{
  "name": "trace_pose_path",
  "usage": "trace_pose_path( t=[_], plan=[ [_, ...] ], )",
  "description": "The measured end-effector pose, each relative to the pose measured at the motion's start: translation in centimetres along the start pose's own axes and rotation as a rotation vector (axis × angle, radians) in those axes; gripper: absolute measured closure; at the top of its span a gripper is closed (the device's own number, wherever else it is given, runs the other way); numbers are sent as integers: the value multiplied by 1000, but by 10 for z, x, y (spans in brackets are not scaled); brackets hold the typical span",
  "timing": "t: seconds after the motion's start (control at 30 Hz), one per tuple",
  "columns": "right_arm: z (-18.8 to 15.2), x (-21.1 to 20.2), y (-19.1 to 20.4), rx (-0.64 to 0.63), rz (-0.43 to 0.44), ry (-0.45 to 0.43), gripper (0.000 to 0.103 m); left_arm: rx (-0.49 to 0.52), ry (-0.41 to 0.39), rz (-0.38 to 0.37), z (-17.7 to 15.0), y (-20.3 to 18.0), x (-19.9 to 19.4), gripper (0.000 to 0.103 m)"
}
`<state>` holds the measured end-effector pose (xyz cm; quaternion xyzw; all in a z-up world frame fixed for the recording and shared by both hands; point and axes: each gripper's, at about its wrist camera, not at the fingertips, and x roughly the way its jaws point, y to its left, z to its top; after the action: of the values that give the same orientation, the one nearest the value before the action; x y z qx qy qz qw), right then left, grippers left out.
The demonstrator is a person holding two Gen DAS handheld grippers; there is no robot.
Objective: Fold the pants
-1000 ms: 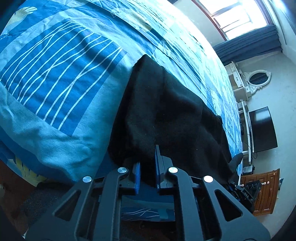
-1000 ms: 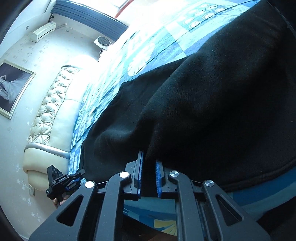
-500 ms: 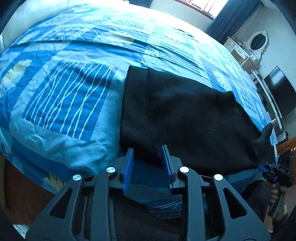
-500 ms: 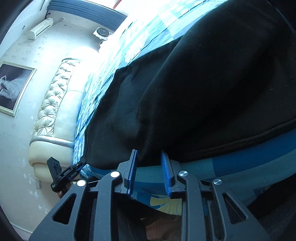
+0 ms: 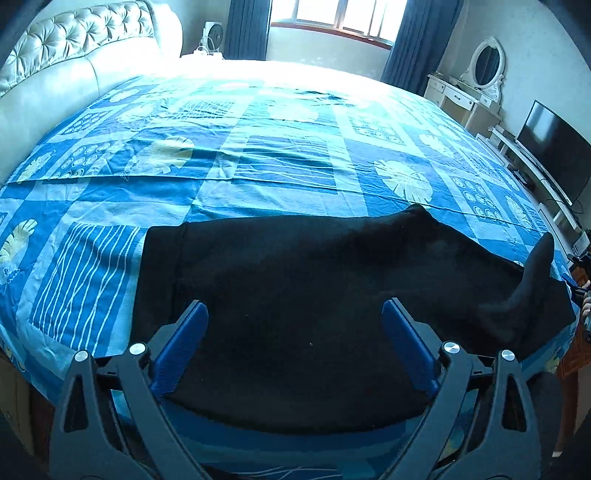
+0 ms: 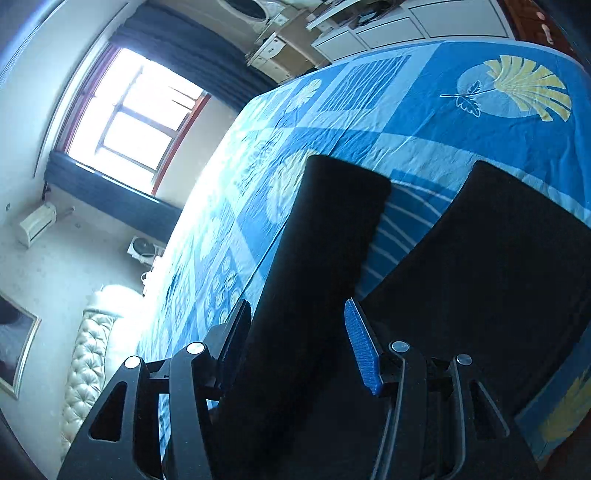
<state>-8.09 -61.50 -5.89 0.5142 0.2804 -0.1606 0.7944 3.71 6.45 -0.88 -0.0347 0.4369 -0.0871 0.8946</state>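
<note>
The left gripper [image 5: 295, 332], jaws spread wide and holding nothing, hovers over black pants [image 5: 314, 295] lying along the near edge of a bed's blue patterned bedspread [image 5: 288, 155]. The right gripper [image 6: 295, 332], jaws also apart and empty, straddles one pant leg [image 6: 332, 229]. Beyond stand a tufted headboard [image 5: 74, 40], curtained window [image 5: 332, 14], dresser mirror [image 5: 487, 62] and television [image 5: 554, 147].

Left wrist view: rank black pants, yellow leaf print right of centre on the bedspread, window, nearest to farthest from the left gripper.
1. Black pants, lying directly between and ahead of the open jaws of the left gripper.
2. Yellow leaf print, mid-bed on the blue patterned bedspread, right of centre.
3. Window, on the far wall past the bed, top centre.
</note>
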Motion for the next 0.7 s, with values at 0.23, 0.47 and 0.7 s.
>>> trace_pose_path(
  t=[0.23, 0.47, 0.7],
  plan=[
    [40, 46, -32, 107, -36, -24, 50, -233, 129, -1, -15, 21, 38, 8],
    [48, 57, -25, 25, -73, 19, 68, -243, 117, 40, -21, 19, 38, 8],
    [44, 17, -30, 48, 40, -26, 98, -196, 112, 100, -23, 9, 38, 8]
  ],
)
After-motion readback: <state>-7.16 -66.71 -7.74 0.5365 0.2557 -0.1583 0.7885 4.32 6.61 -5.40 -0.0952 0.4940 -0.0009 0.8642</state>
